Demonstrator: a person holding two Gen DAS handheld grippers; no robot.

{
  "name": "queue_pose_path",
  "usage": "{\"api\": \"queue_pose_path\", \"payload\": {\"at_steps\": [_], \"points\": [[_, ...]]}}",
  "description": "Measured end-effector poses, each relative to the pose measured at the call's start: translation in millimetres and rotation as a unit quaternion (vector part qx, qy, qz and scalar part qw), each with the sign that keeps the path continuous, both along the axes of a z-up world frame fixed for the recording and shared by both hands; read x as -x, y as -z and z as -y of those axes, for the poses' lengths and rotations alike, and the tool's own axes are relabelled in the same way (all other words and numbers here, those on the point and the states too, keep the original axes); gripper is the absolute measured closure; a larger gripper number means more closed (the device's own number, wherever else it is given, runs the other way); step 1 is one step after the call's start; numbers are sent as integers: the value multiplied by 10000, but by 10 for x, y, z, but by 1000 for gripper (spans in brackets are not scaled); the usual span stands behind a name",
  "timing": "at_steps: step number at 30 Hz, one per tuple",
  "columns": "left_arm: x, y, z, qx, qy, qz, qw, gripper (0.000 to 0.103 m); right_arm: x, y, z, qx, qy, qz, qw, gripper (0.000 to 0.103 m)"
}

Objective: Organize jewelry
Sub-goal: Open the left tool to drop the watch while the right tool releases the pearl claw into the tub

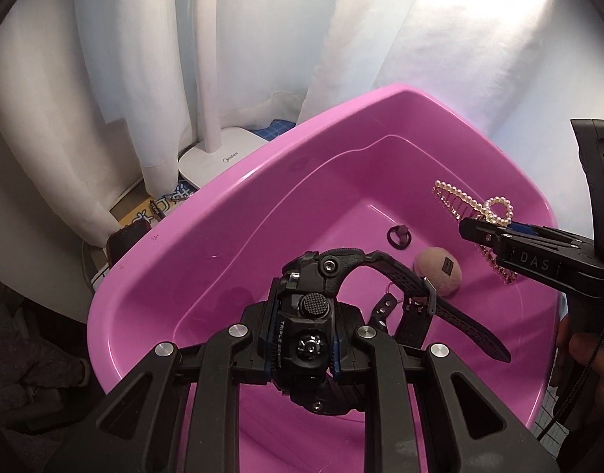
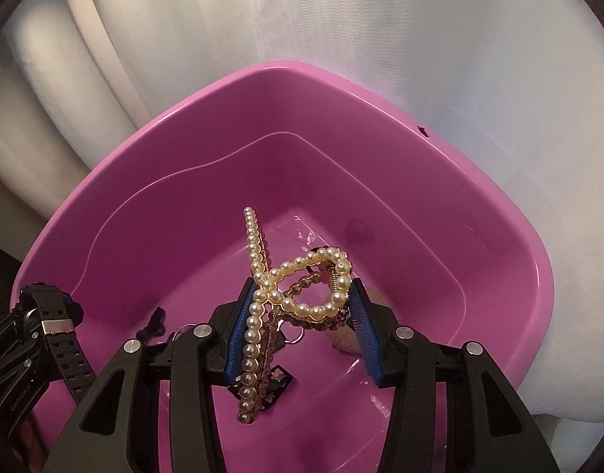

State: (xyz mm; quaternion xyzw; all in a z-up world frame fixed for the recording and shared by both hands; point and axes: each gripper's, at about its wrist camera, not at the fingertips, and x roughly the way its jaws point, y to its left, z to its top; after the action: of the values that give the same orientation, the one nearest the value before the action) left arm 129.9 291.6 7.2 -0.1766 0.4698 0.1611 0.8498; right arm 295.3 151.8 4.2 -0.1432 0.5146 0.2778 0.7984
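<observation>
**Q:** State the pose and grip of each gripper, relative to the tub.

**A:** Left gripper [image 1: 305, 349]: angled steeply down over the near side of the pink tub [image 1: 207, 213]. Its jaws are drawn close together and pinch the case of a black watch [image 1: 309, 315]. The watch is held above the tub floor; its strap [image 1: 451, 303] arches away toward the tub's centre and hangs free.

Right gripper [image 2: 302, 327]: also angled steeply down, over the tub's interior. Its blue pads [image 2: 238, 335] stand partly apart and clamp a pearl hair claw [image 2: 298, 287] at its looped handles. The claw's toothed end points up and away, toward the tub's far wall. In the left view, this gripper enters over the tub's right rim, with part of a hand [image 1: 577, 351] behind it.

**Q:** What lies on the tub floor?

**A:** A round pinkish puff [image 1: 437, 272] near the right wall. A small dark ring-shaped item [image 1: 398, 234] closer to the far wall; its type cannot be determined. A small dark tag with a metal ring [image 1: 384, 307] near the centre, under the watch strap.

**Q:** Surroundings of the tub?

**A:** White curtains [image 1: 124, 79] behind it and a white lamp base [image 1: 219, 153] beyond its far-left rim.
</observation>
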Motion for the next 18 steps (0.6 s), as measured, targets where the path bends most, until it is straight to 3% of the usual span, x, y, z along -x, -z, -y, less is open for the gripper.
{"api": "queue_pose_path", "payload": {"at_steps": [9,11,14,18], "points": [[-37,73,-15,119,23,-296,9995,80,-32,72,-141,409,61,-154,9990,57],[-37,78,-2,119,58,-332,9994,72,-33,83,-181,494,31,-173,9986,53],[-30,84,34,-6,88,-395,9992,71,-9,74,-129,465,39,-132,9988,44],[4,-26,91,-219,164,-175,9995,40,13,69,-122,461,20,-113,9989,41]]}}
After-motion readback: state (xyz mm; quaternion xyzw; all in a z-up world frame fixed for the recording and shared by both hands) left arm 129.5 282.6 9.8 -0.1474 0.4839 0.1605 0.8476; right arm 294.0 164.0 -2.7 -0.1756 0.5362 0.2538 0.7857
